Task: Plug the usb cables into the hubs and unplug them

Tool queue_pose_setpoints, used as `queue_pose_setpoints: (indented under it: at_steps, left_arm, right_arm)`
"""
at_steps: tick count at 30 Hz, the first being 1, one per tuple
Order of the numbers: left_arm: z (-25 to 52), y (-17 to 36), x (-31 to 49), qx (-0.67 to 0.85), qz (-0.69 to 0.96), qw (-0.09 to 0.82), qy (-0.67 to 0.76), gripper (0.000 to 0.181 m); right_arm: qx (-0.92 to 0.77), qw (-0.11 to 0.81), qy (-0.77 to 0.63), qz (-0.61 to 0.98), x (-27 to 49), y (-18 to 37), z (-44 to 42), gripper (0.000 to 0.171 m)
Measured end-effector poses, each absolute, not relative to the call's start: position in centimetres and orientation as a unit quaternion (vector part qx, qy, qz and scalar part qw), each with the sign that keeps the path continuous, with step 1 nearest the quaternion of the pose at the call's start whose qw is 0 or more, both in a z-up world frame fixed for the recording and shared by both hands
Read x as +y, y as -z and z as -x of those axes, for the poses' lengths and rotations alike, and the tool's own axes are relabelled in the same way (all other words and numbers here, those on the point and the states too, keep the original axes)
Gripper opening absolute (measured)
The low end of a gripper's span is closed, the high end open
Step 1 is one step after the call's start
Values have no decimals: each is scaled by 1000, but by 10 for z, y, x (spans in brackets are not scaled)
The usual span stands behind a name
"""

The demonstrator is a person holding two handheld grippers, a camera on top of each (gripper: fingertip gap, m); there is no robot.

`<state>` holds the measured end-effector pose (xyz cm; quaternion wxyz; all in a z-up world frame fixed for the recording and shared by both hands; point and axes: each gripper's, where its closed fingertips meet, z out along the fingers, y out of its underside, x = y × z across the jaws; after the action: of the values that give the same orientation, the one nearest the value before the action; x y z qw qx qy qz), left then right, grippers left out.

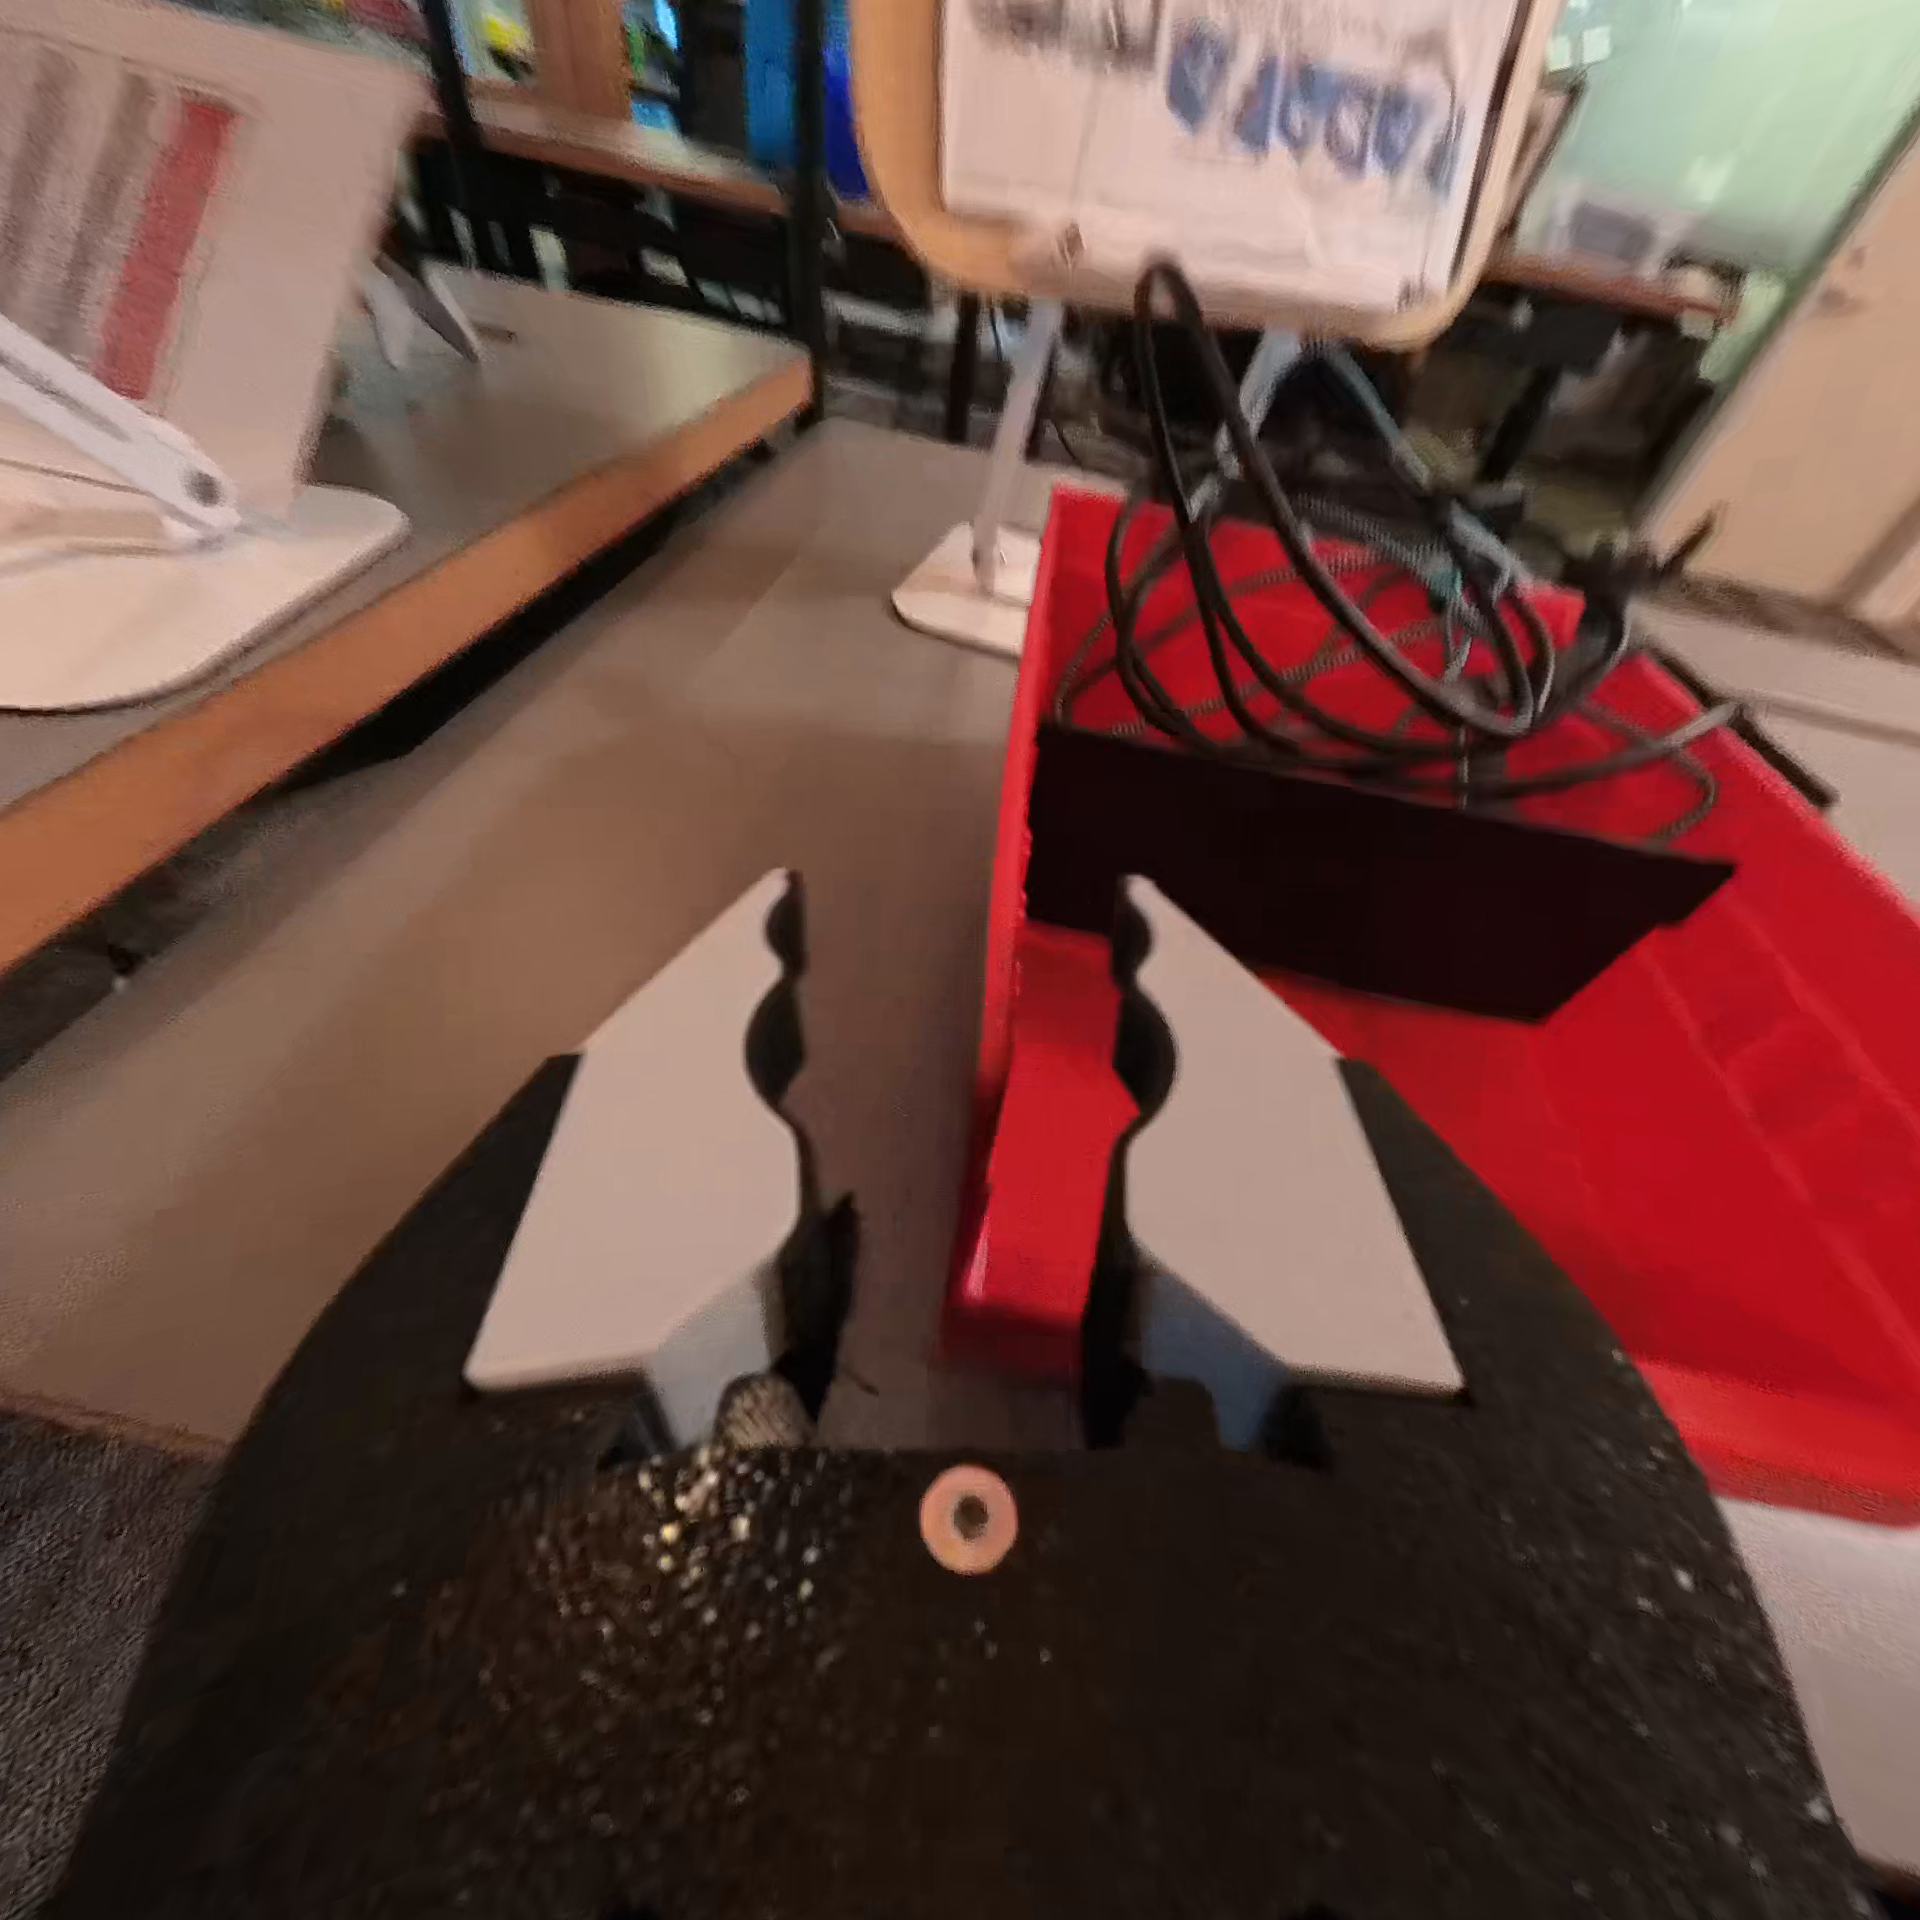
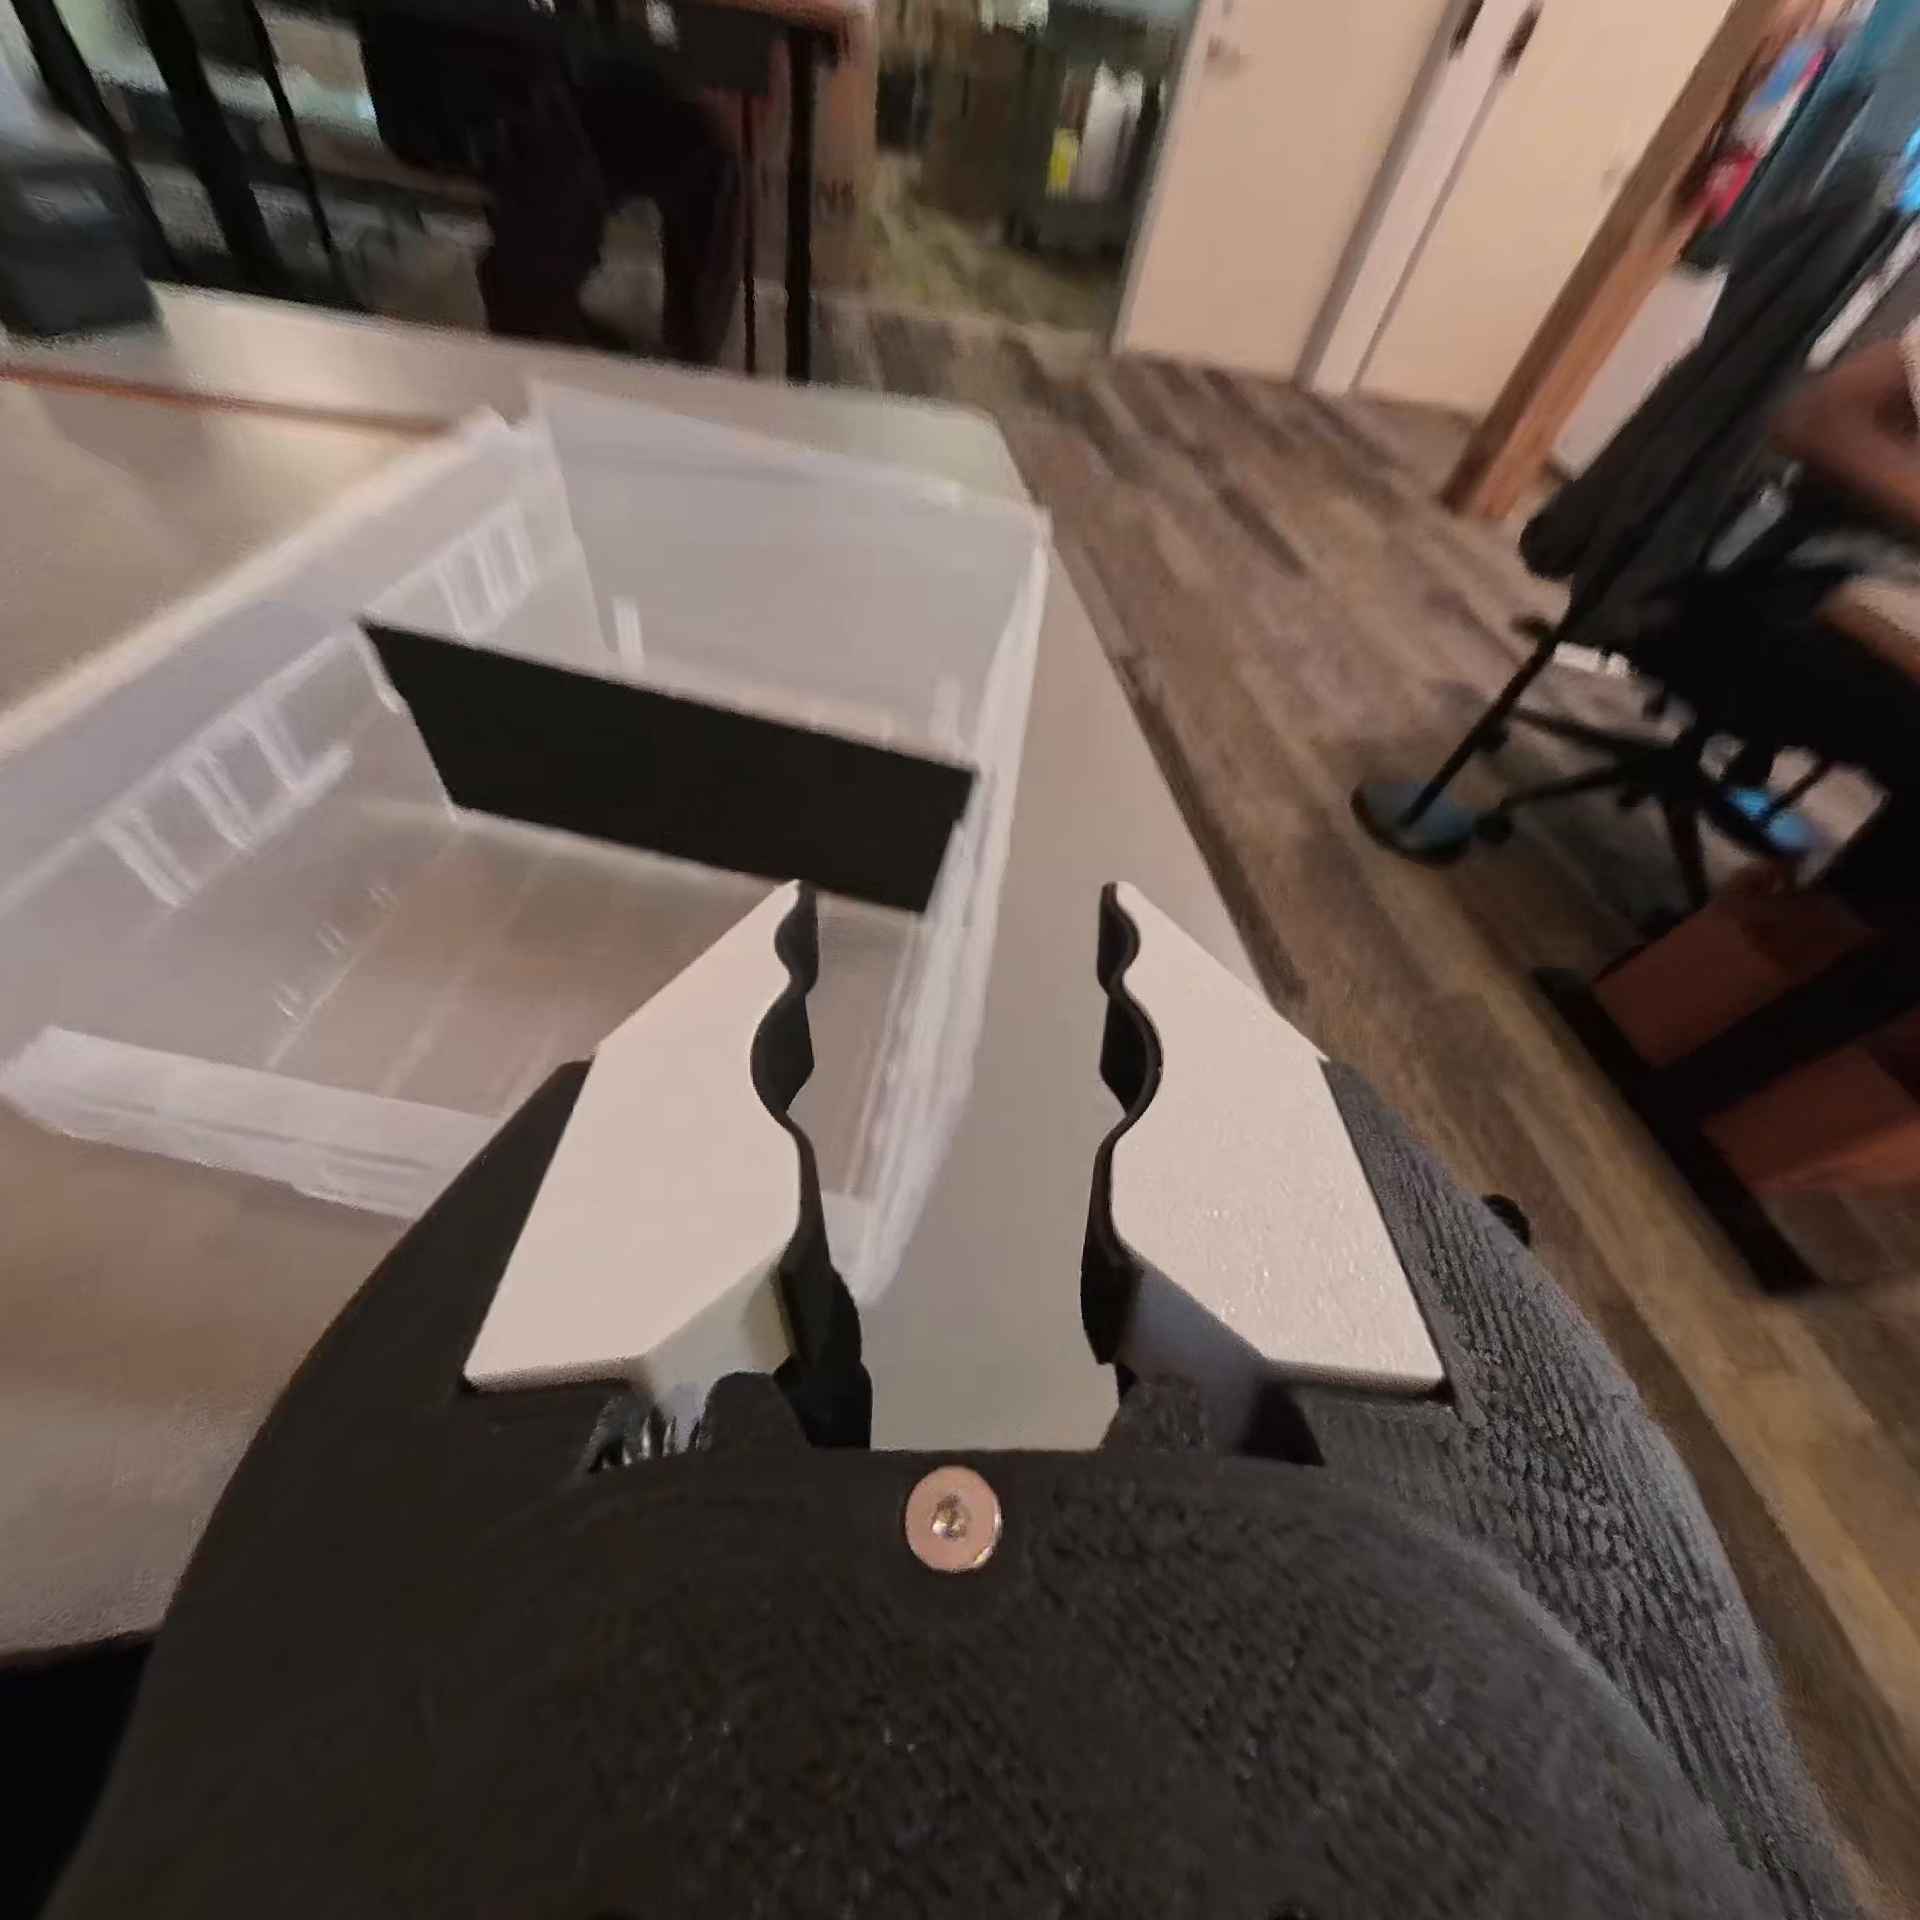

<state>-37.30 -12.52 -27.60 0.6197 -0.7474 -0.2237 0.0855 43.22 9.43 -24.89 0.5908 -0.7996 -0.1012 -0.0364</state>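
nearest in the left wrist view we see our left gripper (image 1: 961, 894), jaws spread wide and holding nothing, hovering above the grey table (image 1: 644, 831) at the near left corner of the red tray (image 1: 1558, 1195). its right finger overlaps the tray's rim in the frame, though we cannot tell whether it touches. behind it a black divider (image 1: 1351, 894) crosses the tray, and beyond that lies a loose tangle of black usb cables (image 1: 1330, 644) — all in the far compartment, none grasped. no hub is identifiable in either picture (motion blur hides small detail).

in the right wrist view our right gripper (image 2: 956, 894) is likewise released and empty, poised over the right edge of a clear plastic bin (image 2: 312, 831) with its own black divider (image 2: 675, 769). the bin's compartments look bare.

we judge the task barely begun: no cable is picked up, no plug seated — both plugging and unplugging remain.
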Motion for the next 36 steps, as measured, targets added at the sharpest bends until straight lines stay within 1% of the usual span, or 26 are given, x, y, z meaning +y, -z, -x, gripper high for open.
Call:
queue_pose_setpoints:
  at_steps: [1,2,5,7,10,12,15,17,18,19,20,22,24,25,27,29,32,34,36]
  left_arm:
    - [375,262,-131,-233,725,641,-96,67]
    - [375,245,-137,-236,703,663,-106,70]
    - [360,198,-144,-225,646,715,-144,70]
    - [335,175,-134,-189,629,737,-159,70]
    - [282,161,-100,-120,640,743,-152,70]
    - [245,165,-71,-71,669,726,-140,75]
    - [188,174,-31,25,703,696,-143,76]
    - [152,190,-4,106,733,654,-154,76]
    - [138,203,8,149,755,615,-168,78]
    - [124,222,18,205,782,561,-179,78]
    - [117,241,24,253,803,501,-201,82]
    - [124,267,35,332,802,396,-298,85]
    - [136,274,50,403,750,309,-424,87]
    - [138,275,59,438,714,273,-473,85]
    - [136,281,80,503,649,223,-526,78]
    - [146,291,100,530,616,169,-558,74]
    - [174,289,124,519,597,106,-603,74]
    - [188,290,135,514,601,83,-607,75]
    - [199,293,141,514,603,57,-607,68]
  right_arm:
    - [-111,614,34,780,93,231,-421,53]
    - [-125,639,28,759,91,213,-407,53]
    - [-192,694,-3,694,86,172,-346,52]
    - [-248,711,-29,658,85,159,-295,52]
    - [-335,726,-75,596,82,157,-213,52]
    - [-392,724,-118,555,76,167,-156,52]
    - [-457,732,-135,487,73,189,-89,53]
    - [-493,742,-152,429,68,203,-50,53]
    - [-510,745,-149,403,69,212,-35,52]
    - [-526,746,-142,383,73,221,-21,52]
    - [-537,745,-136,370,79,230,-8,52]
    - [-538,740,-143,376,98,242,13,50]
    - [-511,739,-164,407,124,247,29,50]
    - [-498,737,-178,421,134,249,34,48]
    - [-486,729,-195,440,151,255,41,48]
    - [-497,715,-183,456,161,267,40,47]
    - [-495,718,-186,453,161,266,29,44]
    - [-485,717,-202,458,162,263,24,42]
    - [-476,712,-216,470,166,264,23,41]
